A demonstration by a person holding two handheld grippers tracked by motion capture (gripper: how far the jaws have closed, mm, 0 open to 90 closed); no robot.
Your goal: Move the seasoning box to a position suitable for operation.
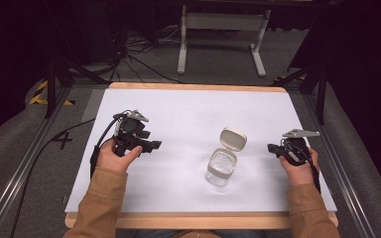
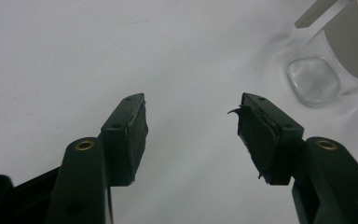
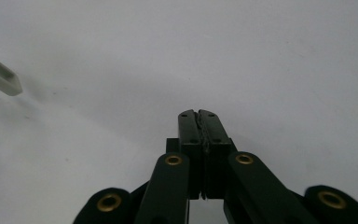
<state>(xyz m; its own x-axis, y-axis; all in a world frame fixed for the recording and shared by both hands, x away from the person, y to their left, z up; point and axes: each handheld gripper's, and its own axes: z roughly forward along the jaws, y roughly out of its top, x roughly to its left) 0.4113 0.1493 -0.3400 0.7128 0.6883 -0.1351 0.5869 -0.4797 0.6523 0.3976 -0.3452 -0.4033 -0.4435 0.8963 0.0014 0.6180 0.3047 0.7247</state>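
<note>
I see the left gripper (image 1: 151,145) held in the person's left hand (image 1: 113,156) above the white table (image 1: 188,109), and its fingers (image 2: 128,135) stand well apart with nothing between them. In the left gripper view the bare table lies under the open gap, and a clear jar (image 2: 324,74) stands ahead of the fingers and to their right side, well apart from them. In the high view the jar (image 1: 222,168) stands upright on the table between the two grippers, a little nearer to the right one, and its pale lid (image 1: 233,139) is flipped open and leans back on the far side of the rim. I cannot tell if something is inside the jar. The right gripper (image 1: 274,148) is held in the person's right hand (image 1: 300,166), and its fingers (image 3: 199,126) are pressed together with nothing clamped between them. In the right gripper view, ahead of these fingers there is plain table, and at the far left an edge of the pale lid (image 3: 0,74) comes in, well apart from the fingertips. Both hands come from tan sleeves (image 1: 101,198). The grey three-cornered plates sit on top of both grippers.
</note>
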